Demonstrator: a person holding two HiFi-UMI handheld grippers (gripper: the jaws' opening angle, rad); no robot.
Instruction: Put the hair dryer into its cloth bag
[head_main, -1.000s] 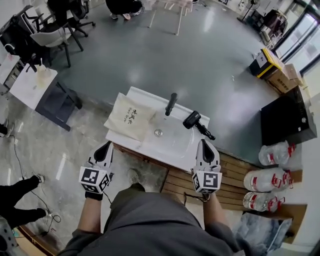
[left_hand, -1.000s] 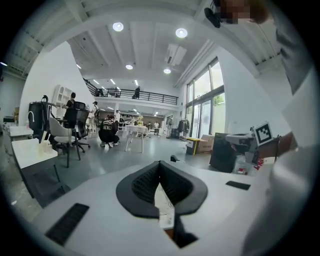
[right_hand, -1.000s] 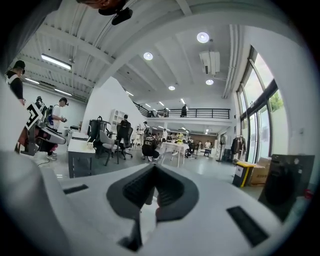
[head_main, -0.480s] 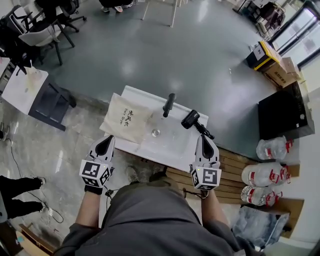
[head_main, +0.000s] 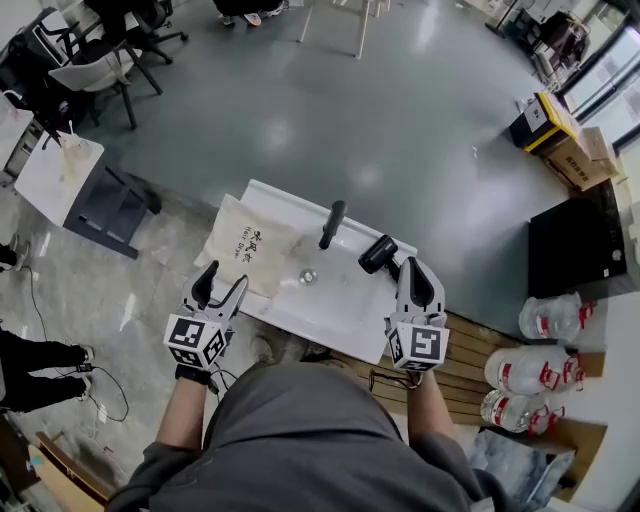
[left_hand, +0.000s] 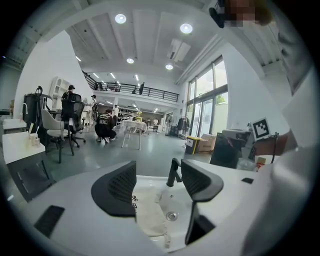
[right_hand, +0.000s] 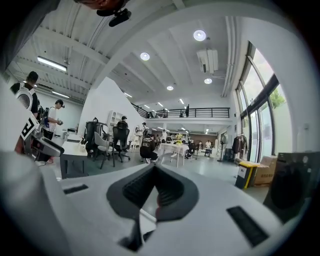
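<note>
My left gripper (head_main: 224, 279) has just been opening: its jaws are spread with nothing between them, ready, I judge, for the cloth bag (head_main: 255, 245) lying flat on the washbasin's (head_main: 345, 305) left. The hair dryer (head_main: 377, 253) lies far right, just beyond my right gripper (head_main: 415, 270), which is pressed together and empty.

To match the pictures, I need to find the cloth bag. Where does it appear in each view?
Head view: cloth bag lying on the left end of the sink.
Left gripper view: cloth bag low in the centre.
Right gripper view: not in it.
Shared landmark: the black faucet, right of the bag in both views.
</note>
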